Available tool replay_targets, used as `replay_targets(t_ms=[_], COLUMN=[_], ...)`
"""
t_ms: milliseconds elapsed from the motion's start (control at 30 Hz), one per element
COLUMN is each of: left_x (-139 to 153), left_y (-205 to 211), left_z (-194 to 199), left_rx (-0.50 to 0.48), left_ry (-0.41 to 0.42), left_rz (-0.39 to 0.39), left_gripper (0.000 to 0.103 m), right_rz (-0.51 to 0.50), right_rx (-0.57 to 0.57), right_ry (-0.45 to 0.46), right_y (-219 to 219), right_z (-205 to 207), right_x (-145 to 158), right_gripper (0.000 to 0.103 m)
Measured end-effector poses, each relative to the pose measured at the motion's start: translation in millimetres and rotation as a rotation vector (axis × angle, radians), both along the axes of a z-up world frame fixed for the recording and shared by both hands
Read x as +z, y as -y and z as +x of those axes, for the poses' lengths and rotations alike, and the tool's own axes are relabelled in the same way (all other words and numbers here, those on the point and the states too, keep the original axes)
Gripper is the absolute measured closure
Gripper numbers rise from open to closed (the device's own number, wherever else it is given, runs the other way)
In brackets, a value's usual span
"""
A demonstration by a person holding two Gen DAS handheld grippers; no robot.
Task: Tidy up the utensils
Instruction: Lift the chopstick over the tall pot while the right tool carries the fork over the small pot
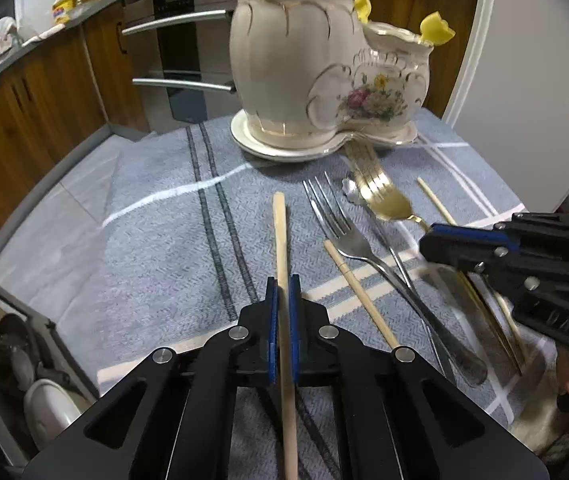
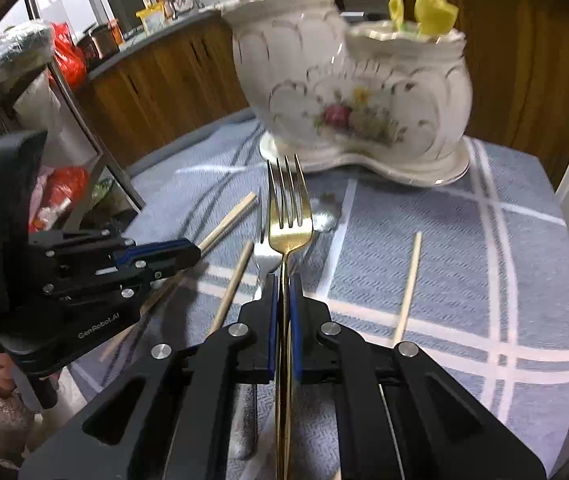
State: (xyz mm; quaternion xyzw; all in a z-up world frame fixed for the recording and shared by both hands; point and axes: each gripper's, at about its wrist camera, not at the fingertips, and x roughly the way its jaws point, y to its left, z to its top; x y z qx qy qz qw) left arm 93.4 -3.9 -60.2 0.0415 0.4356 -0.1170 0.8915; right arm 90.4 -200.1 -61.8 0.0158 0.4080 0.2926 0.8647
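Wooden chopstick (image 1: 282,256) — slim, pale — sits clamped in the left gripper (image 1: 283,292); right gripper (image 2: 283,292) fingers pinch a gold fork (image 2: 288,216) before the scalloped porcelain holder (image 2: 364,92).

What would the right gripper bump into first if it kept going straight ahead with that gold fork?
Probably the ceramic holder: the gold fork in the right gripper points at its base, though depth is unclear.

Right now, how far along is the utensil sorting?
Early to midway. Done: the ceramic holder already has sticks poking from its taller part. In hand: the left tool grips a chopstick and the right tool grips the gold fork. Left on the cloth: a silver fork, a second chopstick and a thin stick.
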Motion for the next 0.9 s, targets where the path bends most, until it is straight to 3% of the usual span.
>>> replay_targets(t_ms=[367,633,733,900], left_x=[49.2,89.7,108.7,143.2], left_y=[-13.8,-12.9,-12.5,-9.5], left_z=[-21.9,-30.2,-23.5,0.9], left_rx=[-0.020,-0.041,-0.041,-0.031], left_ry=[0.160,0.330,0.407,0.525], left_rz=[-0.086,-0.143,-0.164,-0.218], left_gripper=[0.097,0.097,0.097,0.097], right_rz=[0.080,0.136,0.140,0.203], right_rx=[-0.027,-0.108,-0.146,-0.190], right_ry=[0.176,0.409,0.493,0.532], right_y=[29.2,37.2,39.5,49.8], right_z=[-25.3,-36.4,-27.5,0.9], right_x=[41.9,83.6,106.9,139.4], right_gripper=[0.097,0.097,0.097,0.097])
